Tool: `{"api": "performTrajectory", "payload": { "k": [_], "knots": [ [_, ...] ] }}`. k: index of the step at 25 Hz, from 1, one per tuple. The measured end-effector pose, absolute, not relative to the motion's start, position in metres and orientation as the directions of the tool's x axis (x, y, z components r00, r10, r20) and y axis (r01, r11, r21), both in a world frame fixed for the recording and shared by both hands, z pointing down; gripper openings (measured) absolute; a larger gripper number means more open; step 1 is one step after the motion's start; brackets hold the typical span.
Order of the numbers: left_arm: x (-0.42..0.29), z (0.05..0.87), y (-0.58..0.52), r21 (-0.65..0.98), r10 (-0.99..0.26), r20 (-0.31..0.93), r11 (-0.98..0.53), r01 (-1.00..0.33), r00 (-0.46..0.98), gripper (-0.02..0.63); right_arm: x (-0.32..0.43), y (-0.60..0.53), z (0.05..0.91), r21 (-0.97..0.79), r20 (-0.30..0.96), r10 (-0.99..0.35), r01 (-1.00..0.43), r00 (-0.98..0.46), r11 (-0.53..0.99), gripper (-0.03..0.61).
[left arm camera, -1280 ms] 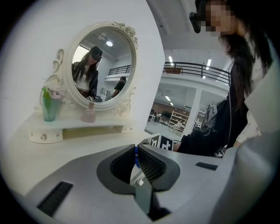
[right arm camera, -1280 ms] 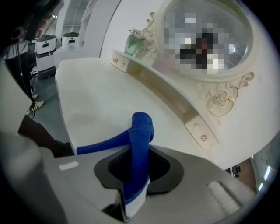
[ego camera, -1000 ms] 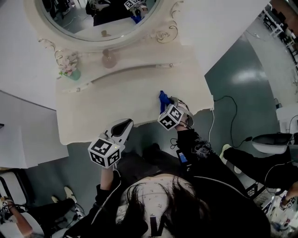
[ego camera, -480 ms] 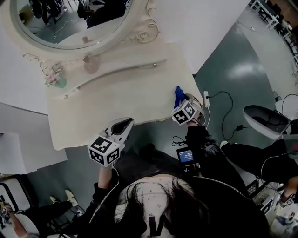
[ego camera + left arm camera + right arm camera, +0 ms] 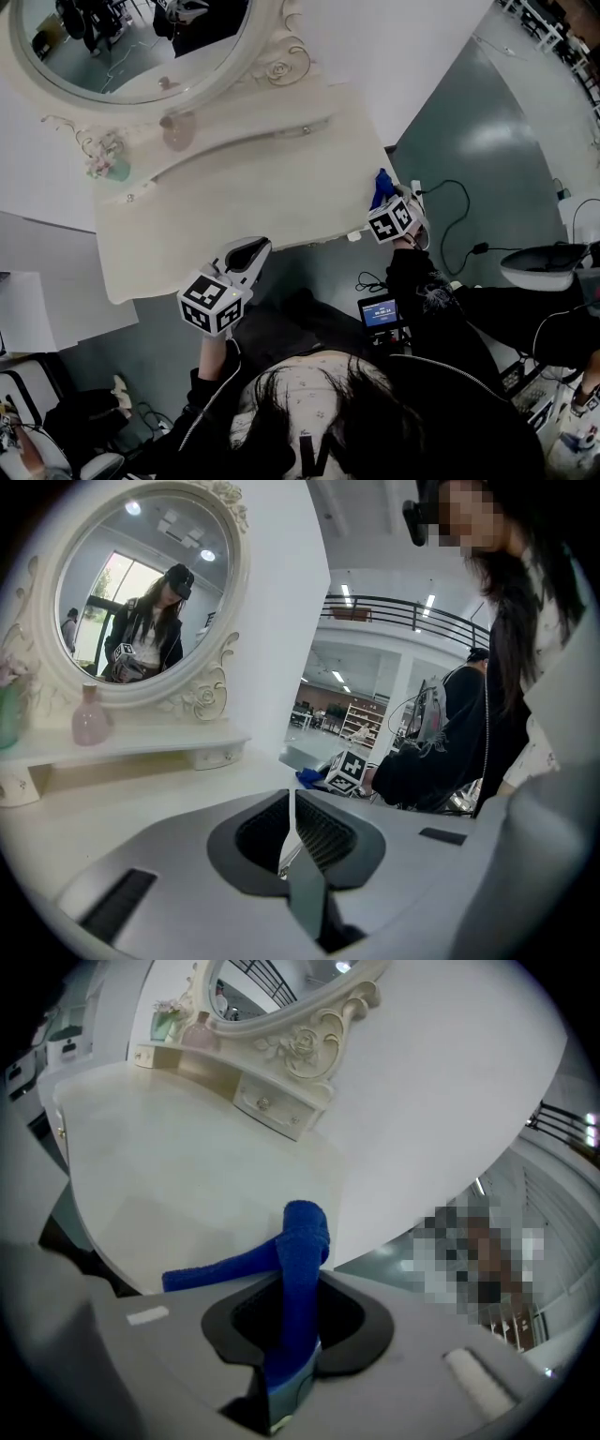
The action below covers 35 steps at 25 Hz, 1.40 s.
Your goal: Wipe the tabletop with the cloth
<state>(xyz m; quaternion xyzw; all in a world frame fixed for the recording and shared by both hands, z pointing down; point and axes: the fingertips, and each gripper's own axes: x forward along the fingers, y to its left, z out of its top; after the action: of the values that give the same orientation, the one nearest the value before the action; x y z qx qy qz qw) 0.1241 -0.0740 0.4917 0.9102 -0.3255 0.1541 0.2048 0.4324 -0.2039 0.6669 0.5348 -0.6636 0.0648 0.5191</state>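
The cream tabletop (image 5: 234, 202) is spanning the centre of the head view, and the oval mirror (image 5: 122, 47) is standing along its rear edge. The left gripper (image 5: 249, 251) is being held at the front edge, with its jaws pressed together and nothing between them. The right gripper (image 5: 386, 199) is working at the tabletop's right corner, its jaws clamping the blue cloth (image 5: 302, 1241). The cloth is rising from between the fingers (image 5: 352, 1326). One folded end is projecting past the fingertips, and a second strip is trailing leftward above the tabletop's edge.
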Motion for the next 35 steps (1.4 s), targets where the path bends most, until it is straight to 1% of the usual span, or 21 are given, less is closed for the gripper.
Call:
{"api": "performTrajectory", "payload": {
  "k": [10, 17, 25, 35],
  "knots": [
    [0.107, 0.505, -0.06, 0.288, -0.553, 0.442, -0.658, -0.696, 0.706, 0.002, 0.449, -0.207, 0.666, 0.434, 0.753, -0.644, -0.838, 0.135, 0.331, 0.074],
    [0.106, 0.499, -0.053, 0.283, -0.543, 0.436, -0.674, -0.682, 0.718, 0.002, 0.436, -0.198, 0.655, 0.321, 0.775, -0.628, -0.896, 0.063, 0.307, 0.077],
    [0.079, 0.493, -0.038, 0.271, -0.548, 0.44, -0.675, -0.686, 0.712, 0.002, 0.342, -0.178, 0.589, 0.178, 0.697, -0.704, -0.917, -0.14, 0.358, 0.077],
    [0.024, 0.472, -0.003, 0.24, -0.57, 0.409, -0.687, -0.686, 0.713, 0.002, 0.201, -0.111, 0.516, 0.076, 0.583, -0.732, -0.874, -0.352, 0.481, 0.077]
  ]
}}
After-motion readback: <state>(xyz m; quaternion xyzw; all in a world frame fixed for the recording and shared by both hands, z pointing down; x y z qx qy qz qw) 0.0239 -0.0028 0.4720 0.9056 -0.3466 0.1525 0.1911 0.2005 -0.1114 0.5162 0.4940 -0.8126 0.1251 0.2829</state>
